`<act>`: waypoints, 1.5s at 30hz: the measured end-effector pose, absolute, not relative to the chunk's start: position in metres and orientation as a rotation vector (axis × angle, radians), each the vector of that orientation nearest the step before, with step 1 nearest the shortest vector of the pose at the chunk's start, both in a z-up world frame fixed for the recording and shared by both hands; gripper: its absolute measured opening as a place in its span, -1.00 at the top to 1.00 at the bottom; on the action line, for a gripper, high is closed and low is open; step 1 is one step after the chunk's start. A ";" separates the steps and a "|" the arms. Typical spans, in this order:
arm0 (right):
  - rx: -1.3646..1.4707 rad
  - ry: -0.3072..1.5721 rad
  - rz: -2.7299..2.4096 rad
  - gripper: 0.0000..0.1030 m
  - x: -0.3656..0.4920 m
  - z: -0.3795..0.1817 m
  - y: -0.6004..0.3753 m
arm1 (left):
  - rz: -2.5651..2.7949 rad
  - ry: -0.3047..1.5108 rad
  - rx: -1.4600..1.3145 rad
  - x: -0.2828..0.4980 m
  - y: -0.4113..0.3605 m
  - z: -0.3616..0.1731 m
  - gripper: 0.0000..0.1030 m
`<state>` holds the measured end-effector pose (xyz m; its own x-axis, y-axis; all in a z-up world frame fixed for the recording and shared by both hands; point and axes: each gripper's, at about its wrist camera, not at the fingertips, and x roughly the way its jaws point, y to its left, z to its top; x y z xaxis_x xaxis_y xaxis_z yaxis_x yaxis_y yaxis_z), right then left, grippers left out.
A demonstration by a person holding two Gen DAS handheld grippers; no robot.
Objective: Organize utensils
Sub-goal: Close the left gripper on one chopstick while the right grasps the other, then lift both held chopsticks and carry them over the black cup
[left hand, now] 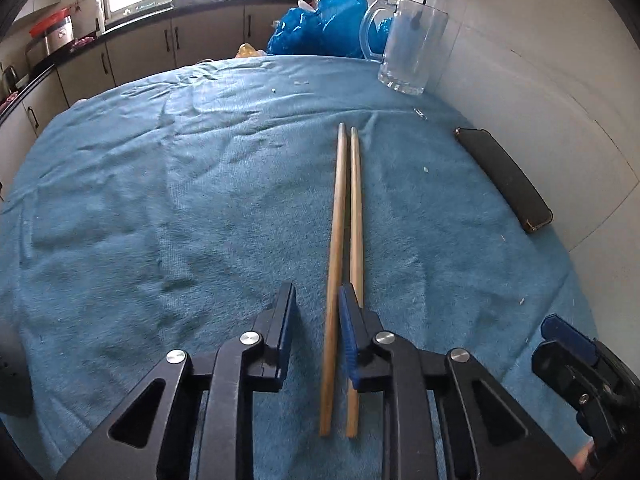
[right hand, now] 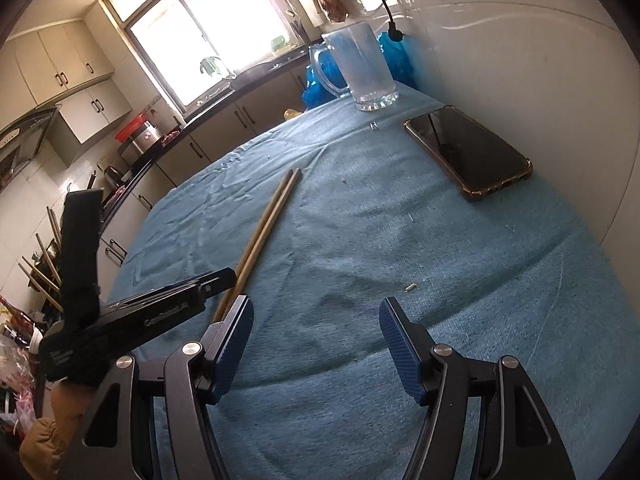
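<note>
While chopsticks [left hand: 340, 264] lie on towel [left hand: 160, 208], nothing yet in glass mug [left hand: 408, 48]; left gripper [left hand: 316, 320] jaws spread, straddling one stick; right gripper [right hand: 316, 344] agape, idle

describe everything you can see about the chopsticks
The chopsticks are two plain, light wooden-looking sticks, round and slightly tapered, lying flat and side by side on the blue towel, nearly parallel, their far tips pointing toward the glass mug. The open left tool sits at their near part: one stick lies between its pads, while the right pad overlaps the other. Contact is unclear.
</note>
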<state>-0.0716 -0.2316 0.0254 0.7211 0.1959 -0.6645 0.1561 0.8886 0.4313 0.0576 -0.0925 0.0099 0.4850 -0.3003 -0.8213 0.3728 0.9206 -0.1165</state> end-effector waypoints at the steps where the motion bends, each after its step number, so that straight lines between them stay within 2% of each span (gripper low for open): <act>1: 0.494 0.779 0.025 -0.35 -0.070 0.023 -0.233 | -0.412 0.984 0.081 0.058 -0.093 0.010 0.59; 2: 0.497 0.784 0.027 -0.35 -0.068 0.021 -0.233 | -0.413 0.984 0.083 0.059 -0.094 0.010 0.60; 5: 0.499 0.799 0.022 -0.35 -0.064 0.018 -0.231 | -0.365 0.983 0.128 0.060 -0.096 0.010 0.86; 9: 0.493 0.817 0.021 -0.35 -0.060 0.017 -0.228 | -0.318 1.011 0.121 0.059 -0.088 0.013 0.87; 14: 0.432 0.847 0.081 -0.35 -0.044 0.029 -0.213 | -0.265 1.130 -0.092 0.046 -0.043 0.015 0.88; 17: 0.393 0.890 0.143 -0.35 -0.024 0.032 -0.200 | -0.276 1.175 -0.113 0.031 -0.032 0.019 0.88; 20: 0.297 0.955 0.169 -0.35 0.014 0.034 -0.186 | -0.271 1.123 -0.051 0.030 -0.032 0.034 0.87; 23: 0.213 1.038 0.153 -0.12 0.053 0.030 -0.180 | -0.275 1.130 -0.003 0.045 -0.039 0.036 0.75; 26: 0.258 1.137 0.163 0.10 0.086 0.022 -0.186 | -0.283 1.162 0.006 0.069 -0.047 0.028 0.75; 31: 0.295 1.225 0.160 0.14 0.114 0.012 -0.187 | -0.269 1.175 0.004 0.094 -0.050 0.017 0.75; 35: 0.219 1.259 0.143 0.14 0.125 0.012 -0.177 | -0.280 1.190 -0.003 0.104 -0.051 0.016 0.75; 37: 0.146 1.275 0.117 0.30 0.128 0.012 -0.169 | -0.285 1.187 -0.017 0.108 -0.049 0.014 0.81; 38: 0.094 1.271 0.089 0.59 0.128 0.012 -0.165 | -0.286 1.181 -0.015 0.107 -0.046 0.014 0.87; 39: 0.046 1.265 0.069 0.72 0.126 0.012 -0.162 | -0.288 1.174 -0.015 0.103 -0.043 0.014 0.88; 45: 0.079 1.295 0.140 0.83 0.091 0.013 -0.178 | -0.257 1.188 0.011 0.075 -0.031 0.017 0.87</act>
